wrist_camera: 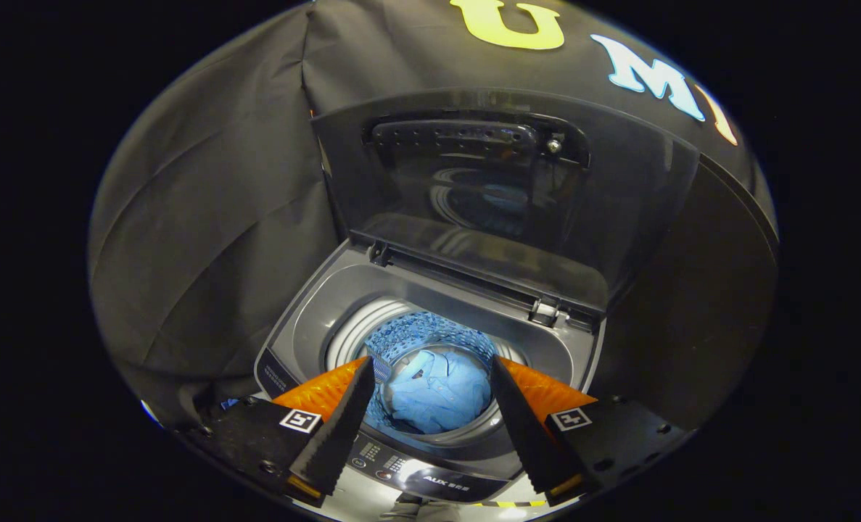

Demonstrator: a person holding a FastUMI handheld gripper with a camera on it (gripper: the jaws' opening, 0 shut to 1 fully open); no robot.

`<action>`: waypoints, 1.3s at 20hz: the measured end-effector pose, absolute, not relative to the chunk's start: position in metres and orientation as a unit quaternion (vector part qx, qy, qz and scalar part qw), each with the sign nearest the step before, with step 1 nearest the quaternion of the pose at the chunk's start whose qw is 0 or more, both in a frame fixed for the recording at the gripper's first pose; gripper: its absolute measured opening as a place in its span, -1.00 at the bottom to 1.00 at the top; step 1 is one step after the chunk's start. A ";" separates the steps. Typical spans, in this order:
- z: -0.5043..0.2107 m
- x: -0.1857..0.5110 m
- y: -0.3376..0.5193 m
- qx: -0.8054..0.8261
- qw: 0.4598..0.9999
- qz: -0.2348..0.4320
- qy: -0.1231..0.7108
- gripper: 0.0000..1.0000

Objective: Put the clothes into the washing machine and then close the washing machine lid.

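Note:
A small grey top-loading washing machine [307, 319] stands below me with its lid [488, 203] swung up and leaning back. Down in the drum [430, 333] lies a light blue shirt [437, 395], crumpled at the bottom. My gripper [430, 370] hovers above the drum's mouth, open, with nothing between its fingers. The shirt shows through the gap between the two fingers [343, 420], well below them.
The machine's control panel [415, 467] runs along its front edge, just under my fingers. The raised lid is dark and see-through, with a handle bar [452, 134] near its top edge. Black cloth wall hangs behind and on both sides of the machine.

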State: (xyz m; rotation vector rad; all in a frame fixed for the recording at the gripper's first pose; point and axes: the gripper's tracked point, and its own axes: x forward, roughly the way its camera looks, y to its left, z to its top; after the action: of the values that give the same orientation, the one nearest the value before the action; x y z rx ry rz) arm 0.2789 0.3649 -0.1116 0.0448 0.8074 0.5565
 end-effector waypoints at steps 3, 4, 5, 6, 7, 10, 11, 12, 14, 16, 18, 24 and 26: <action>-0.106 0.278 0.362 0.023 0.884 0.267 0.382 0.98; -0.103 0.279 0.362 0.024 0.885 0.268 0.380 0.98; -0.099 0.277 0.364 0.025 0.884 0.272 0.379 0.98; -0.094 0.276 0.365 0.024 0.884 0.277 0.376 0.98; -0.089 0.277 0.364 0.020 0.886 0.279 0.370 0.98; -0.063 0.280 0.366 0.023 0.893 0.287 0.346 0.98; -0.051 0.281 0.367 0.028 0.895 0.289 0.338 0.98; -0.038 0.284 0.366 0.030 0.899 0.289 0.329 0.98; -0.010 0.291 0.362 0.028 0.908 0.291 0.302 0.98; 0.020 0.296 0.360 0.029 0.914 0.296 0.278 0.97; 0.056 0.303 0.357 0.038 0.919 0.301 0.252 0.97; 0.117 0.354 0.343 0.073 0.932 0.282 0.216 0.97; 0.116 0.372 0.336 0.100 0.933 0.261 0.225 0.97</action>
State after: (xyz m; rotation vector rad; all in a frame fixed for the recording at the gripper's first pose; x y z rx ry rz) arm 0.3717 0.3363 0.1162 0.2050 0.4609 0.5335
